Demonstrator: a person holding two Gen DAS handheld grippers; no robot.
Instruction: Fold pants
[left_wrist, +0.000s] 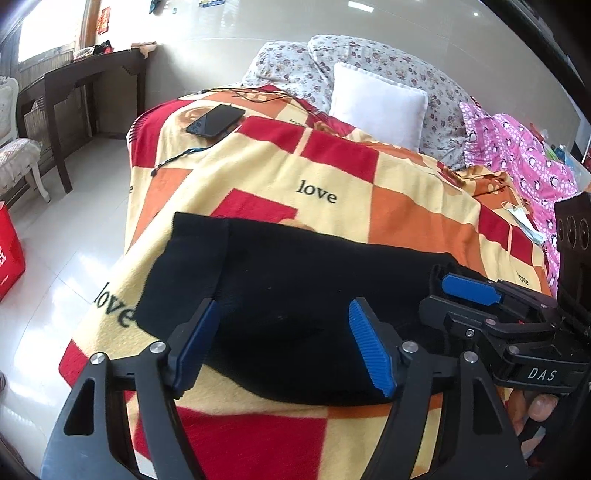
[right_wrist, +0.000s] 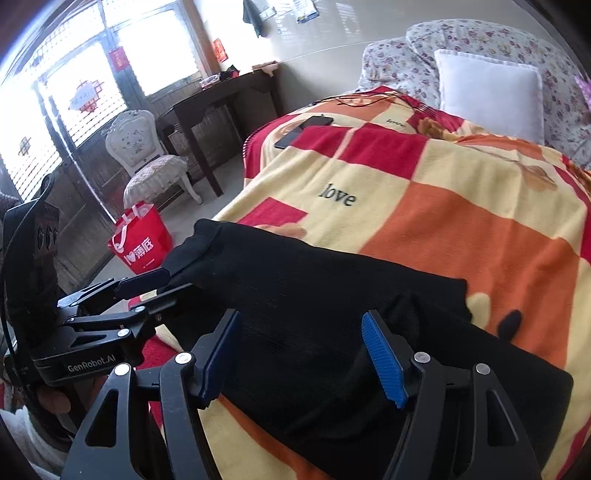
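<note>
The black pants (left_wrist: 295, 295) lie folded into a thick bundle near the front edge of the checkered blanket (left_wrist: 406, 206) on the bed. The left gripper (left_wrist: 284, 343) hangs over their near edge with its jaws apart and nothing pinched between them. The right gripper (right_wrist: 306, 354) sits just beside it over the same bundle, its jaws likewise spread wide and gripping nothing.

Black pants (left_wrist: 295, 295) lie on a red, orange and cream checked blanket (left_wrist: 406, 206); beyond them are a white pillow (left_wrist: 376, 103) and floral bedding (left_wrist: 295, 62).
</note>
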